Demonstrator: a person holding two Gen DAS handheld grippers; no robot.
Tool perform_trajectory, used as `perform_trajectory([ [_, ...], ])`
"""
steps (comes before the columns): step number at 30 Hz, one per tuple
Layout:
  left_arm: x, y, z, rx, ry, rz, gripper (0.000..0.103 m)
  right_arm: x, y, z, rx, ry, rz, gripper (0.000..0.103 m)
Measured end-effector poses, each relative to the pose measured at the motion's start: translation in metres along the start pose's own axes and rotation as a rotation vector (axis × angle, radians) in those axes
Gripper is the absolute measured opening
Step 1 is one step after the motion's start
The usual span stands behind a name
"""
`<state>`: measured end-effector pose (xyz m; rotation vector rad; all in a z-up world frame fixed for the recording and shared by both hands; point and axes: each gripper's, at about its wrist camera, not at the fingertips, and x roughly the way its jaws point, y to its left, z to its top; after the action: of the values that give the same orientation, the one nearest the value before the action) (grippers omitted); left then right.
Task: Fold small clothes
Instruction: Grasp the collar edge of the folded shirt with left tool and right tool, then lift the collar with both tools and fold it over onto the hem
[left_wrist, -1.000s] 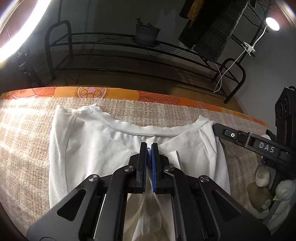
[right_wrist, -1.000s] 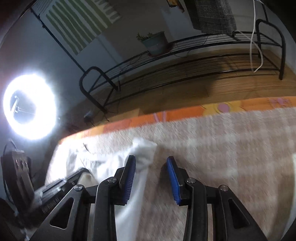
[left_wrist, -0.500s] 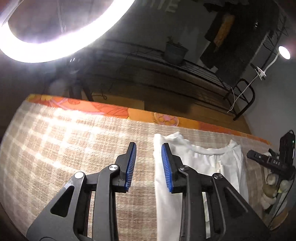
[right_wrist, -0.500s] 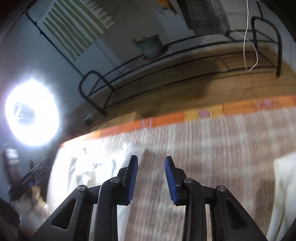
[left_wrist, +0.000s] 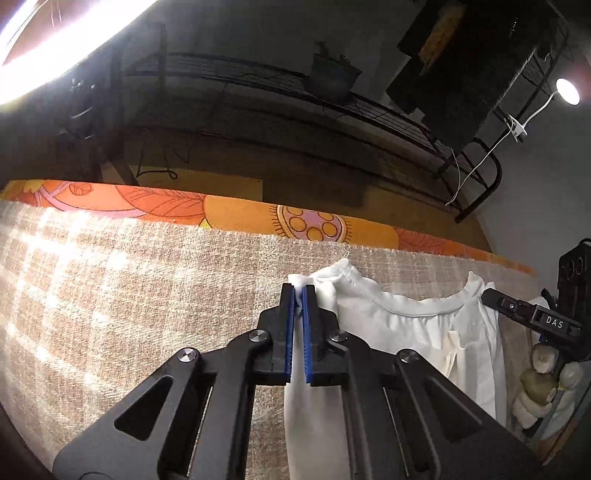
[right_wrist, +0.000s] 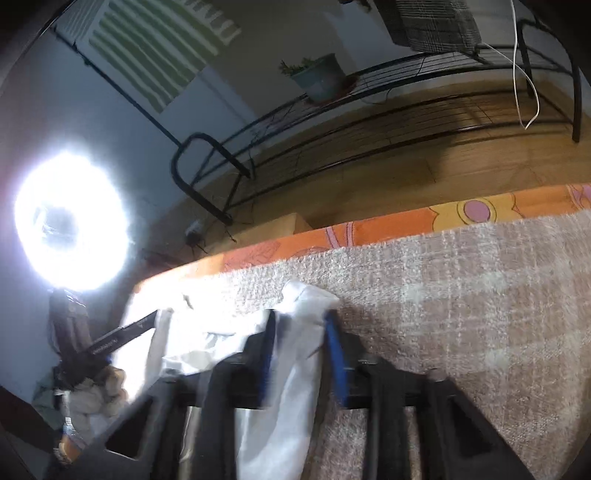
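Shirt (left_wrist: 399, 325): white, lying collar-up on the blanket (left_wrist: 147, 288) near its far edge, right of centre in your left view; in your right view it sits at the left, washed out by glare.
Ring light (right_wrist: 70, 229): blazing at the far left of your right view, its arc cutting the top-left corner of your left view.
Blanket: beige plaid weave, covering an orange floral sheet (left_wrist: 240, 214) that shows as a strip along the far edge.
Left gripper (left_wrist: 298, 291): your blue pads are together on the shirt's left shoulder corner, a pinch of white cloth showing between the tips.
Right gripper (right_wrist: 301, 321): your jaws are closing around the shirt's right shoulder edge; white cloth runs between the pads, which stand a little apart in a blurred frame.
Rack (left_wrist: 280, 96): black wire shelving on the wood floor beyond the bed.
Plant (right_wrist: 319, 75): a potted one on the rack's top shelf.
Lamp (left_wrist: 567, 91): a small clip-on light, lit, at the upper right of your left view.
Toys (left_wrist: 543, 384): pale soft figures bunched at the bed's right edge, below your right gripper's black body.
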<state>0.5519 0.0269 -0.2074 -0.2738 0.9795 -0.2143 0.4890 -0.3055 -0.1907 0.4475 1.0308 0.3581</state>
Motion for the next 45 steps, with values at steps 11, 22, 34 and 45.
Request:
perform_trajectory([
  [11, -0.067, -0.001, -0.009, 0.008, -0.092, -0.055, 0.0, -0.035, 0.034, 0.0, -0.097, -0.034, -0.026, 0.002],
  [22, -0.161, -0.02, -0.061, 0.099, -0.159, -0.047, 0.0, -0.12, 0.087, -0.043, -0.232, -0.067, 0.004, 0.002],
  [34, -0.243, -0.025, -0.206, 0.159, -0.147, -0.032, 0.0, -0.192, 0.121, -0.167, -0.333, -0.002, -0.017, 0.002],
  [45, -0.253, -0.016, -0.309, 0.226, -0.062, 0.032, 0.0, -0.208, 0.128, -0.288, -0.479, 0.046, -0.098, 0.003],
])
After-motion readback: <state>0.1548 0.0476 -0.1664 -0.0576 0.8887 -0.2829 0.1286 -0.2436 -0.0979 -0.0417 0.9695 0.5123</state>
